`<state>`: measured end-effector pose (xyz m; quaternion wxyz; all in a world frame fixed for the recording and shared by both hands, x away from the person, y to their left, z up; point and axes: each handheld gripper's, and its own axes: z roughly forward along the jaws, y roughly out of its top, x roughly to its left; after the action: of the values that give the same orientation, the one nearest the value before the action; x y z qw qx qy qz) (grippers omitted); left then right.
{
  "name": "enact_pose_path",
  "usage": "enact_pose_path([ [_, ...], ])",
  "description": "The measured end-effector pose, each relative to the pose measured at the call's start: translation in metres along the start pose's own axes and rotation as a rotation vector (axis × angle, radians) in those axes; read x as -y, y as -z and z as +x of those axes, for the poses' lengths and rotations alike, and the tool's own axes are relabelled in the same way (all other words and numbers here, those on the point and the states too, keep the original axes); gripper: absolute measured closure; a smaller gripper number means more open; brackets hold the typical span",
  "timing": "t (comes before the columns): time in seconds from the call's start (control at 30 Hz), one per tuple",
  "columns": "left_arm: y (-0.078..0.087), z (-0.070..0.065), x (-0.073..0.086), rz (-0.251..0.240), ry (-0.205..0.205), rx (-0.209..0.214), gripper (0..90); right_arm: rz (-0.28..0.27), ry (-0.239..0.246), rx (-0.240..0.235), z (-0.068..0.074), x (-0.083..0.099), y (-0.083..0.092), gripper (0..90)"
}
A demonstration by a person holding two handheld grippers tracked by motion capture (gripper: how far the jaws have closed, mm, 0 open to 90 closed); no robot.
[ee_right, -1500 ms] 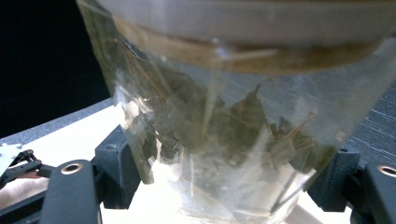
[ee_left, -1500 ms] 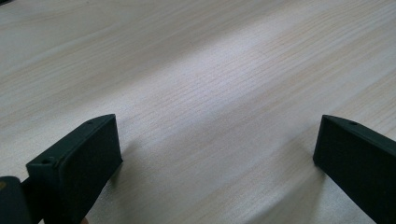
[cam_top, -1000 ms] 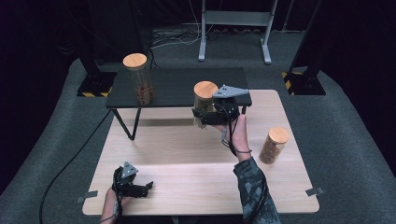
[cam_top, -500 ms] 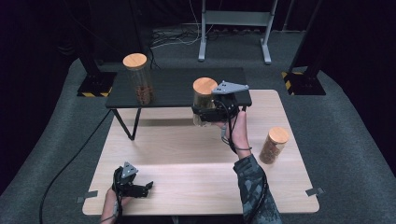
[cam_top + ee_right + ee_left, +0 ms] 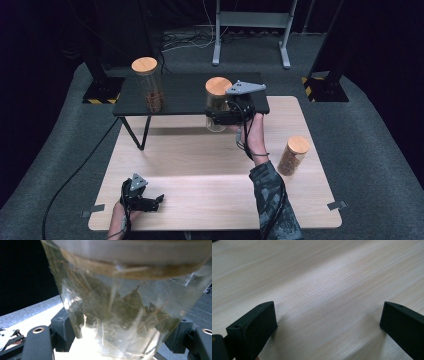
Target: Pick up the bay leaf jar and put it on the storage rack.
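While the right tongs (image 5: 220, 117) stay clamped around a glass jar (image 5: 217, 107) of dried leaves with a wooden lid (image 5: 218, 86), the jar hangs at the front edge of a low black shelf (image 5: 185, 95) standing on the wooden tabletop (image 5: 200, 175). Glass is stiff, smooth and breakable, likely light with leaves inside, so the mid-body grip suits it, firm but gentle. Compared with a second earlier, the jar sits slightly nearer the shelf. Left tongs (image 5: 150, 202) rest open and empty at the tabletop's near edge. A second jar (image 5: 149, 85) stands on the shelf's left end, and a third jar (image 5: 293, 155) stands on the tabletop to the right
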<state>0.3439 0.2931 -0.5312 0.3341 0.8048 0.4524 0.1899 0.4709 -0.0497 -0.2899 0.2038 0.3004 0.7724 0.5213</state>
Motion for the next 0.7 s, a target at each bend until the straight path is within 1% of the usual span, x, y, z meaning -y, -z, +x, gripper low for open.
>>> enact_pose_path([
  [0.4,0.000,0.000,0.000,0.000,0.000,0.000,0.0,0.005,-0.002,0.009,-0.002,-0.007,-0.004,24.9],
  [0.7,0.000,0.000,0.000,0.002,-0.003,0.000,0.0,0.010,-0.004,0.025,-0.005,-0.011,-0.008,24.9],
])
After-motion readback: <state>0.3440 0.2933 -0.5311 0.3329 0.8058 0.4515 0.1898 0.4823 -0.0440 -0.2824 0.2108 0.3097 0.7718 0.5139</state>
